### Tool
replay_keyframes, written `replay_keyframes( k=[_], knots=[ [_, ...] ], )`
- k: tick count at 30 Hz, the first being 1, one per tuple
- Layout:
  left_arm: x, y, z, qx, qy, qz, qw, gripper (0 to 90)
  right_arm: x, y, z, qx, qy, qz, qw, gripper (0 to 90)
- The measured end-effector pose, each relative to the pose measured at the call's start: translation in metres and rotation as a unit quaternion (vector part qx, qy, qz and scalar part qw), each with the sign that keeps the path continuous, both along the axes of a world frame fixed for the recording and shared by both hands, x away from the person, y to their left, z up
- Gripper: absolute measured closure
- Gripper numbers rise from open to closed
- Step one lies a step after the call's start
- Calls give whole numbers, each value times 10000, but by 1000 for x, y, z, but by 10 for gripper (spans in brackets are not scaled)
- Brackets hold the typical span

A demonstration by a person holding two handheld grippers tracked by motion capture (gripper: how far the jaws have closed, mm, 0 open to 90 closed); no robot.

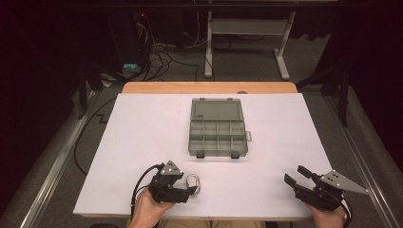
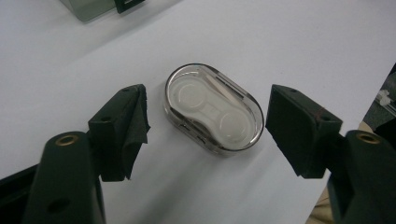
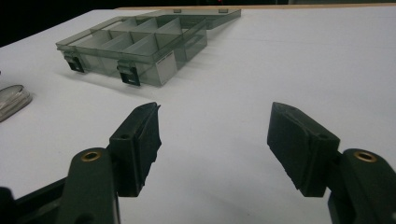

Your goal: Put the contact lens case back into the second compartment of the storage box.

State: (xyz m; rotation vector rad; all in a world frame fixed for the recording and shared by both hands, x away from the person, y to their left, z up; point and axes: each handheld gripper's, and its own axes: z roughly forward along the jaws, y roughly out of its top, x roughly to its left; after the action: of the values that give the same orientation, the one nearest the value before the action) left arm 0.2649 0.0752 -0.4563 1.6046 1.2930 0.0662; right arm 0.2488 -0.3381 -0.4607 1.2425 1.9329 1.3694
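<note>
High view: left hand-held gripper [image 1: 190, 190] at the near left of the desk [image 1: 142, 142], jaws apart on either side of a small clear oval case [image 1: 194, 182]. Right hand-held gripper [image 1: 298, 175] near right, jaws apart, empty. Open compartment box [image 1: 217, 137] stands mid-desk, well apart from both.

Left gripper view: the case [image 2: 212, 108] lies flat between the pads, neither touching. Reads as either approach or release; a pickup next would call for closing squarely across its narrow sides.

Right gripper view: box [image 3: 135, 44] far left, case edge [image 3: 11, 100] at left. Nothing in the way.
</note>
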Motion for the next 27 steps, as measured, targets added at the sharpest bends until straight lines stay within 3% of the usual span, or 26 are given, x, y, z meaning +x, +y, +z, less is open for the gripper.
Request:
replay_keyframes(
  k=[11, 16, 27],
  knots=[
    [2, -13, -5, 139, 227, -29, 9996, 271, 0, 0, 0, 24, 33, 12, 10000, 345],
    [3, -18, -8, 326, 212, -35, 9992, 247, 0, 0, -1, 24, 42, 21, 10000, 345],
    [6, -26, -13, 444, 240, 53, 9987, 245, 1, 0, -1, 37, 47, 57, 10000, 344]
  ],
)
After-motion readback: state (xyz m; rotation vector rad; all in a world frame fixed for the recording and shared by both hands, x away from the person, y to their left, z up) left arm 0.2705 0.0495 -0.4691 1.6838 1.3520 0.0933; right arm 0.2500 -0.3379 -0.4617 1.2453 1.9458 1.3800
